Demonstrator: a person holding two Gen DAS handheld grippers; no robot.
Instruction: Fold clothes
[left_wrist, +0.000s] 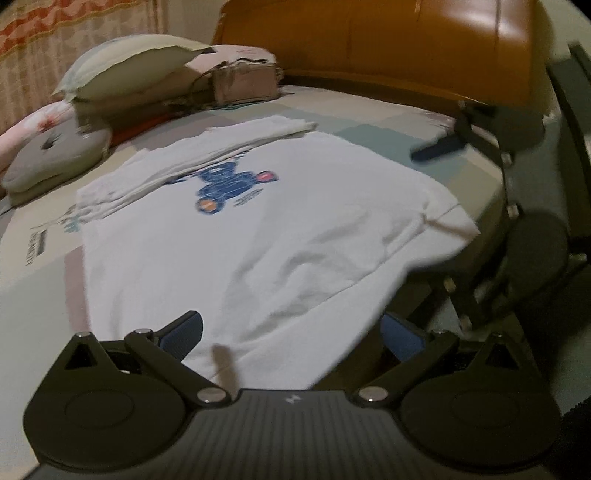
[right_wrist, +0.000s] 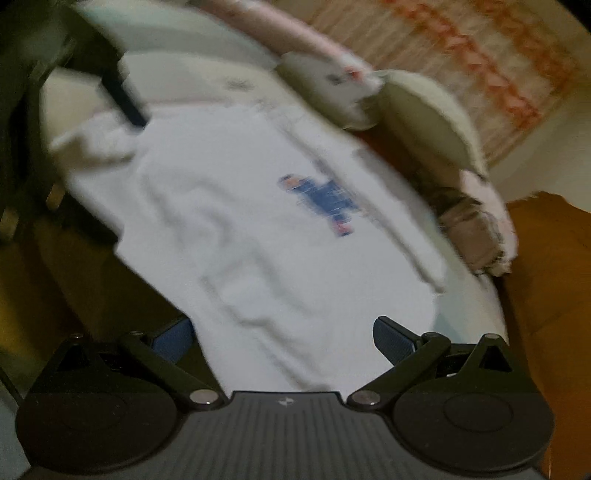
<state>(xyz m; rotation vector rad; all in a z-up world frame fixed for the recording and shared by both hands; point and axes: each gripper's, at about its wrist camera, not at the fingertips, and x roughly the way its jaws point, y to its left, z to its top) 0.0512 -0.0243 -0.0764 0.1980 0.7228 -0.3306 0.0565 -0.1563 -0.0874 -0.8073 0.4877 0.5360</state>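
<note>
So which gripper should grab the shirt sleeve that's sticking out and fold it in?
Probably the right gripper. In the left wrist view it hovers over the bed near the white T-shirt and its spread sleeve. The left gripper, jaws open, sits at the near edge, farther from it.

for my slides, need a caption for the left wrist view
Open left gripper over a white T-shirt spread on the bed.

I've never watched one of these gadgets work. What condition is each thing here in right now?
White T-shirt: spread on the bed, one side folded over, print up.
Left gripper: jaws open, shirt's near edge lying between them.
Right gripper: jaws open, shirt edge between them.
Pillows: piled at the bed's far side.
</note>
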